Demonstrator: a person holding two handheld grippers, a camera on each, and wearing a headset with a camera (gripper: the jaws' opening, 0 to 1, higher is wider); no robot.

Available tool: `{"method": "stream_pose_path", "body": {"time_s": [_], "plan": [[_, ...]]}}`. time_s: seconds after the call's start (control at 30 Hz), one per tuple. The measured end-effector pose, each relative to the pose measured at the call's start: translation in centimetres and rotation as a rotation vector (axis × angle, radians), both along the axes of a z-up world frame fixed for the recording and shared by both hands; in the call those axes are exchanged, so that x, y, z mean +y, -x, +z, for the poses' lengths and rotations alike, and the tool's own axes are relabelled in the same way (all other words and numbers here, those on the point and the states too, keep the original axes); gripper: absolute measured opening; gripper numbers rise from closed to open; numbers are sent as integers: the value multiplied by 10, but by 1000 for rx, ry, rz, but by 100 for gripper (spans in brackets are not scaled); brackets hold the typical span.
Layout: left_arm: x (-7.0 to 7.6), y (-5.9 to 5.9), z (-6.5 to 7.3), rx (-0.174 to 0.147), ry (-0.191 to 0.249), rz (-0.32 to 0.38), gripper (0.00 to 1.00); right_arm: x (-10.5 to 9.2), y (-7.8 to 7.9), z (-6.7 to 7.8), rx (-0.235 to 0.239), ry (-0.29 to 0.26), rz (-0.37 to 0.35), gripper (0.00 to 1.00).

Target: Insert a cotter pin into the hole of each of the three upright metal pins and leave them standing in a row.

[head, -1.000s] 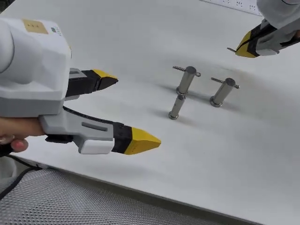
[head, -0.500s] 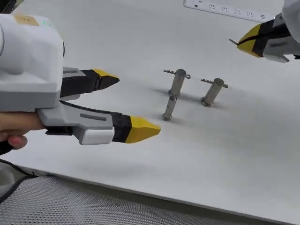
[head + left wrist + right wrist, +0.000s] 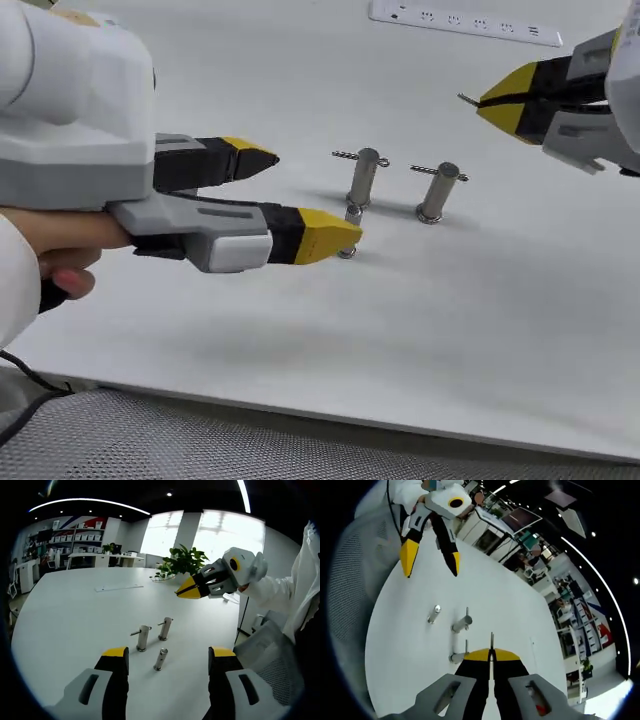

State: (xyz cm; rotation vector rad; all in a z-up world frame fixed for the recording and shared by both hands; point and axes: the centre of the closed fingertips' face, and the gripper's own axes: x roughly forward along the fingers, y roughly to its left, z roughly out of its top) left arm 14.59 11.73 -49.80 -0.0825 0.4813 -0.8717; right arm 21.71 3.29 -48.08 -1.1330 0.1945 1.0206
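Three upright metal pins stand on the white table [image 3: 480, 330]. Two of them [image 3: 364, 178] [image 3: 437, 192] each carry a cotter pin through the top. The third, bare pin [image 3: 350, 218] stands in front, partly hidden behind my left gripper's lower jaw. My left gripper [image 3: 303, 194] hovers open just left of it. In the left gripper view the bare pin [image 3: 160, 658] stands between the open jaws' tips. My right gripper [image 3: 492, 100] hangs up to the right, shut on a cotter pin [image 3: 491, 644] that sticks out past its tips.
A white power strip [image 3: 455, 21] lies along the table's far edge. A mesh chair back [image 3: 150, 440] sits below the near edge. In the left gripper view, a person's white sleeve [image 3: 300, 590] is at the right.
My left gripper has moved right, up to the bare pin, and its lower jaw now covers part of it. The right gripper has moved a little left with the cotter pin.
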Motion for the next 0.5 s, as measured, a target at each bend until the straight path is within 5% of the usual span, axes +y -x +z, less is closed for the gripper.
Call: {"method": "stream_pose_path", "body": {"time_s": [0.33,0.5], "plan": [[-25,-28,14,-21,64,-27,43,16,25,-2,-18,-20,47,0],[-38,-32,21,-12,114,-29,33,20,32,-3,-17,-28,63,0]]}}
